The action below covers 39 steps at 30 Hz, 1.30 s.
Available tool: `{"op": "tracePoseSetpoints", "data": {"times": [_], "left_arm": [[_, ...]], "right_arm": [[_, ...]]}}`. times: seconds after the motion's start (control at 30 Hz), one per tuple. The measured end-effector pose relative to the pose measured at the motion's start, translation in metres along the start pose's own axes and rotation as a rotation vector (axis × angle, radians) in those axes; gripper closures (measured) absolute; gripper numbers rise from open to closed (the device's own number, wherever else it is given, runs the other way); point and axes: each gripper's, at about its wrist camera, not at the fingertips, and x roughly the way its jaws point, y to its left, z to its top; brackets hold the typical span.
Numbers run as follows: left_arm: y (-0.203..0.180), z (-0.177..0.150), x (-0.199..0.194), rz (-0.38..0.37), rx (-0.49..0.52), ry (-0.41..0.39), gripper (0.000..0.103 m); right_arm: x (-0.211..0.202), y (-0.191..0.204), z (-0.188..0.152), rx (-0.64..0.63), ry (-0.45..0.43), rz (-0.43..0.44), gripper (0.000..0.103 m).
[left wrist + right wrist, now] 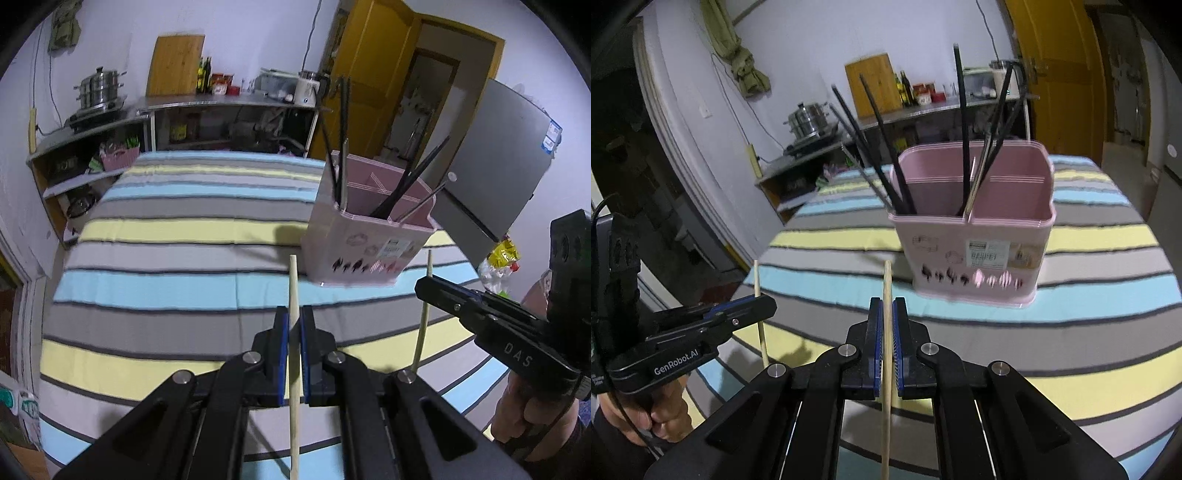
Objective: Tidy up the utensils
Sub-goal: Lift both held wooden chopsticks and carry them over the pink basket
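While the left hand-held gripper (294,325) points across the striped cloth (177,258) in the left wrist view, its blue pads (282,332) are clenched on a pale wooden chopstick (294,369) that stands nearly upright between them, its tip reaching above the fingers and its lower end running out of the bottom of the frame. Beyond it and a little to the right, the pink utensil holder (365,236) stands on the cloth-covered table, with dark chopsticks (406,184) leaning out of its compartments. At the right edge, the right hand-held gripper (424,288) comes in sideways, closed on a second wooden chopstick (423,325) that rises near the holder's front right corner, apart from it. A steel pot (99,88) sits on a shelf unit against the far wall, and a yellow door (373,74) stands behind the holder.

In the right wrist view, the right hand-held gripper (887,325) grasps its wooden chopstick (886,369) upright between the blue pads (899,339), the tip just short of the pink utensil holder (975,243), which stands ahead and slightly right on the striped cloth (1089,258). Dark chopsticks (882,147) fan out of the holder's left compartment, more lean at the central divider, and the right compartment looks bare. At the left, the left hand-held gripper (764,306) holds its own chopstick (761,325) upright, well apart from the holder.
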Motion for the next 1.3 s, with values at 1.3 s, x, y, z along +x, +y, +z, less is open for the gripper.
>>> {"op": "tracePoseSetpoints", "data": {"times": [1.3], "left_arm": [[-0.035, -0.021, -0.051, -0.036, 0.067, -0.014, 0.097]], "right_arm": [[-0.072, 0.008, -0.019, -0.080, -0.091, -0.016, 0.099]]}}
